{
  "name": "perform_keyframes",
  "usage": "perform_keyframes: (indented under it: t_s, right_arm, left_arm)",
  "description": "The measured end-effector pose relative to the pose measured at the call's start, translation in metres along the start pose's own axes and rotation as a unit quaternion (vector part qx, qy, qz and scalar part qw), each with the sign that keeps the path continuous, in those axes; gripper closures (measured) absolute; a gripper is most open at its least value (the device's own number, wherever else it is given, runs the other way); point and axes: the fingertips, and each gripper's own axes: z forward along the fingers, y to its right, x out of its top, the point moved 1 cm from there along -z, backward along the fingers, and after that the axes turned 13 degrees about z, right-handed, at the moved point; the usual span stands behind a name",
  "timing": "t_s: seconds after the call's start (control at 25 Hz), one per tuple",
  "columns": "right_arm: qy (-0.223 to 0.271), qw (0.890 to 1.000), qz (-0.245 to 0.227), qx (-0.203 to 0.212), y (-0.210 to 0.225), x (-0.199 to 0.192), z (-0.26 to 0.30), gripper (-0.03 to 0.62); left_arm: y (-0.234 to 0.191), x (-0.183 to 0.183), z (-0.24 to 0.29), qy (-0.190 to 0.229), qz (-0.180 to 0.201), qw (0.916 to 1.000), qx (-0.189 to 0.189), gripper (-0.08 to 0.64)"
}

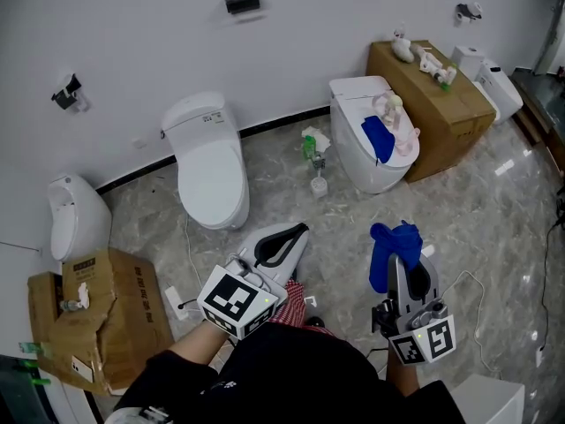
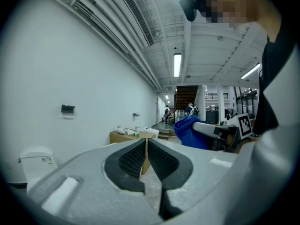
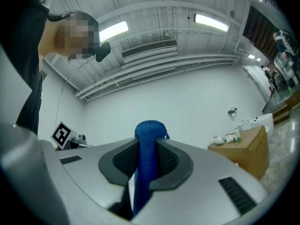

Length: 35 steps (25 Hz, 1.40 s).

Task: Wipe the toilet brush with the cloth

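Across the grey marbled floor (image 1: 494, 219), against a white wall (image 1: 132, 42), stand a white toilet (image 1: 210, 162) with its lid down and a second toilet (image 1: 360, 148), whose lid bears a blue rag (image 1: 378, 138) and something pink. Right of that, a big cardboard box (image 1: 441, 113) carries small pale objects on top. A torn cardboard box (image 1: 106, 316) at lower left has print too small to read, and so has the label (image 1: 212, 118) on the first toilet's tank.

The left gripper (image 1: 296, 232) has its jaws pressed together with nothing between them. The right gripper (image 1: 408, 259) clamps the cloth (image 1: 395, 250), a blue folded band. Its long axis runs along the jaws, its rounded end pokes past the tips, and the rest droops beside them.

Between the two toilets a small white holder (image 1: 319, 185) stands on the floor with what looks like the toilet brush (image 1: 317, 164) upright in it, well apart from both grippers.
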Motion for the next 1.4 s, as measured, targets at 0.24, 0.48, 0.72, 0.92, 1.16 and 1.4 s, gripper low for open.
perform_keyframes:
  t_s: [0.24, 0.48, 0.72, 0.92, 1.16, 1.4]
  right_arm:
    - [-0.006, 1.0, 0.002, 0.003, 0.002, -0.007, 0.016, 0.528]
    - [-0.008, 1.0, 0.0, -0.002, 0.009, -0.009, 0.026, 0.528]
    - [-0.008, 1.0, -0.002, -0.013, 0.018, -0.008, 0.032, 0.528]
    - [-0.002, 1.0, -0.006, -0.02, 0.025, -0.004, 0.039, 0.528]
    - [0.0, 1.0, -0.011, -0.026, 0.034, -0.004, 0.05, 0.528]
    - [0.004, 0.999, -0.018, -0.035, 0.042, 0.0, 0.064, 0.528]
  left_arm:
    - [-0.015, -0.006, 0.003, -0.004, -0.004, 1.0, 0.005, 0.557]
    - [-0.023, -0.01, 0.013, -0.005, -0.006, 1.0, -0.002, 0.557]
    - [-0.03, -0.011, 0.028, -0.001, -0.007, 0.9999, -0.013, 0.557]
    - [-0.035, -0.009, 0.04, 0.002, -0.005, 0.9997, -0.023, 0.556]
    - [-0.044, -0.012, 0.055, 0.005, -0.004, 0.9994, -0.033, 0.556]
    - [-0.058, -0.012, 0.07, 0.009, -0.004, 0.9991, -0.042, 0.556]
